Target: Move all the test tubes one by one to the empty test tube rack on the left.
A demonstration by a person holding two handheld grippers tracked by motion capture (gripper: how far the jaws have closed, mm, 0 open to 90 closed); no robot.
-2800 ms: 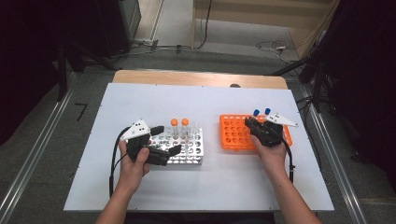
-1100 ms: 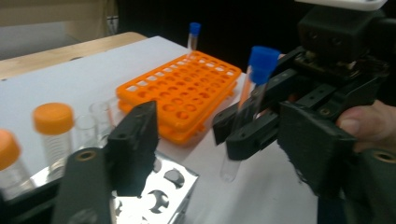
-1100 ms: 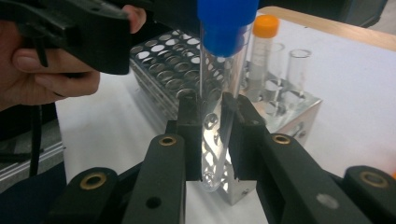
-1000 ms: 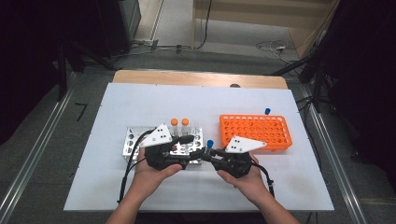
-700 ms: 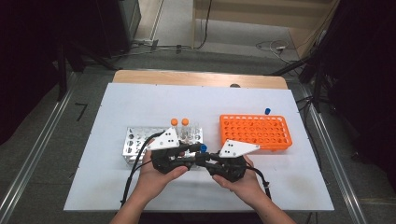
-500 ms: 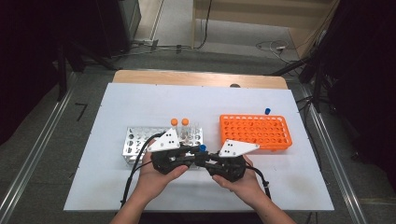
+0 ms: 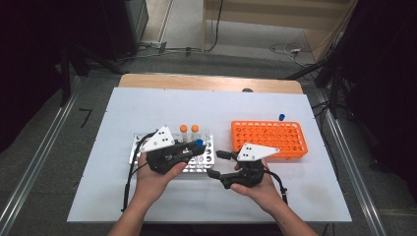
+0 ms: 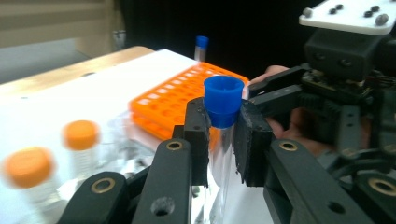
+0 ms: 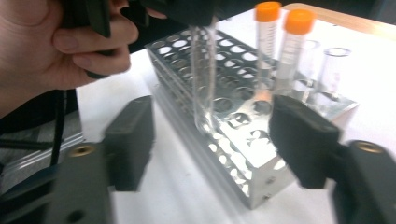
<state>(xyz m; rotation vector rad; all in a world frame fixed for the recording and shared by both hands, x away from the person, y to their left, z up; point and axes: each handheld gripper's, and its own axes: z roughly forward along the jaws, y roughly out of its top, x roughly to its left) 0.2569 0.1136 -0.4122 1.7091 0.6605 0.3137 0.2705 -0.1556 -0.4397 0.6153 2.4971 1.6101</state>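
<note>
Handover done: my left gripper [image 8: 223,140] clamped the blue-capped tube [image 8: 223,100] just under its cap, held upright above the metal rack [image 9: 243,158]. My right gripper's [image 9: 212,144] jaws had just been opening and stood wide, empty. Left: seat the tube in the metal rack.

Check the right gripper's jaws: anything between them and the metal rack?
Yes. In the right gripper view, the right gripper stands open, and the blue-capped tube, held by the left gripper, hangs between its jaws and the metal rack.
</note>
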